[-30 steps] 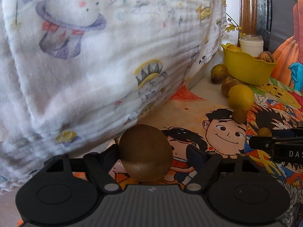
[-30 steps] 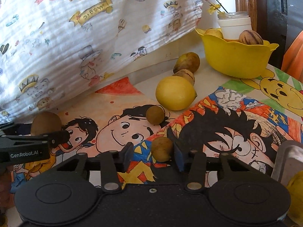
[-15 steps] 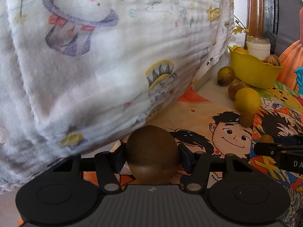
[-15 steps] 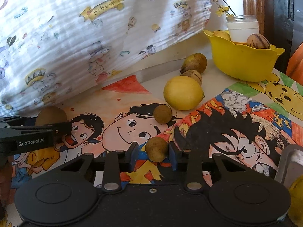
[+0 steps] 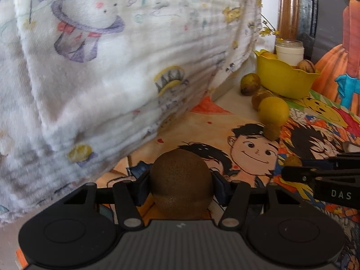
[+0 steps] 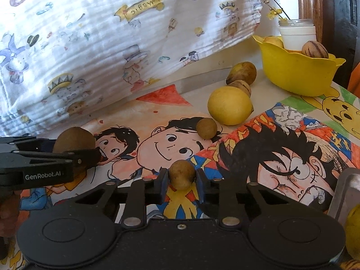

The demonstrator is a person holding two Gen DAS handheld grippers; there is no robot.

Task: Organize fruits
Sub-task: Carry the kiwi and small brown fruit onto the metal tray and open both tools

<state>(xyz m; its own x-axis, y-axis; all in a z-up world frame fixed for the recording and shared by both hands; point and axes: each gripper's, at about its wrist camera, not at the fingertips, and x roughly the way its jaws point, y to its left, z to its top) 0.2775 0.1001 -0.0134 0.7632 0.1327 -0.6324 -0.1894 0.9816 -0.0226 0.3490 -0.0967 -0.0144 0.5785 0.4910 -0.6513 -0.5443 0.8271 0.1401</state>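
Note:
My left gripper (image 5: 181, 183) is shut on a brown kiwi (image 5: 181, 180), held just above the cartoon-printed table cover; it also shows in the right wrist view (image 6: 74, 142). My right gripper (image 6: 181, 176) is shut on a small tan round fruit (image 6: 181, 174), which also shows in the left wrist view (image 5: 292, 160). A lemon (image 6: 229, 105), a small brown round fruit (image 6: 206, 128) and two brownish fruits (image 6: 241, 73) lie on the table before a yellow bowl (image 6: 299, 72) holding more fruit.
A white printed cloth (image 6: 112, 45) hangs along the left and back. A white jar (image 6: 297, 36) stands behind the bowl. A metal tray edge (image 6: 344, 191) and a yellow fruit (image 6: 353, 231) sit at the right. A wooden frame (image 5: 289, 9) stands at the back.
Both grippers closed: the left jaws came in onto the kiwi and the right jaws onto the small tan fruit. Both views shifted slightly.

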